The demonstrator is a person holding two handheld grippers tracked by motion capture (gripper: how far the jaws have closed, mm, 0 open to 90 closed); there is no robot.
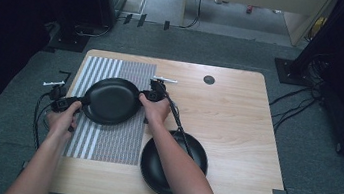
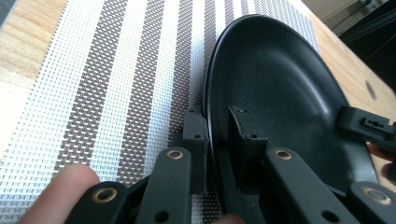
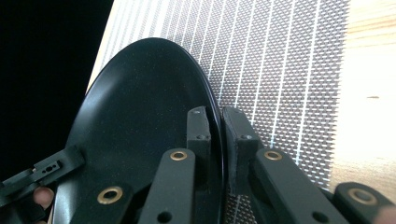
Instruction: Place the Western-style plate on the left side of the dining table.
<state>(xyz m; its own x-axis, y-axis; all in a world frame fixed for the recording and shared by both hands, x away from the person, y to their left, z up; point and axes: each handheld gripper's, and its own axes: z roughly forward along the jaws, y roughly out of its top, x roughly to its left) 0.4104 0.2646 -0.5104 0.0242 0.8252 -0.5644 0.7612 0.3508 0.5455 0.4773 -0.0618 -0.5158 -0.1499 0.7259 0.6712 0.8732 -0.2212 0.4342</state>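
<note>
Pinching opposite rims of one black plate (image 1: 111, 100) between narrow jaws, the left gripper (image 1: 64, 104) and right gripper (image 1: 150, 94) hold it over the striped mat (image 1: 119, 140), another black plate (image 1: 162, 174) lying near the right forearm.

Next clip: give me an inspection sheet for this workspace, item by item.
Surface: wooden table, striped placemat on its left part.
Job's things: black plate over the placemat; second black plate near the front edge, partly under the right forearm.
Clutter: nothing seen.
Grippers: left gripper and right gripper each shut on opposite rims of the black plate.
Cables: gripper cables trail off the table; more cables on the floor.
Surroundings: grey carpet, dark stands.
</note>
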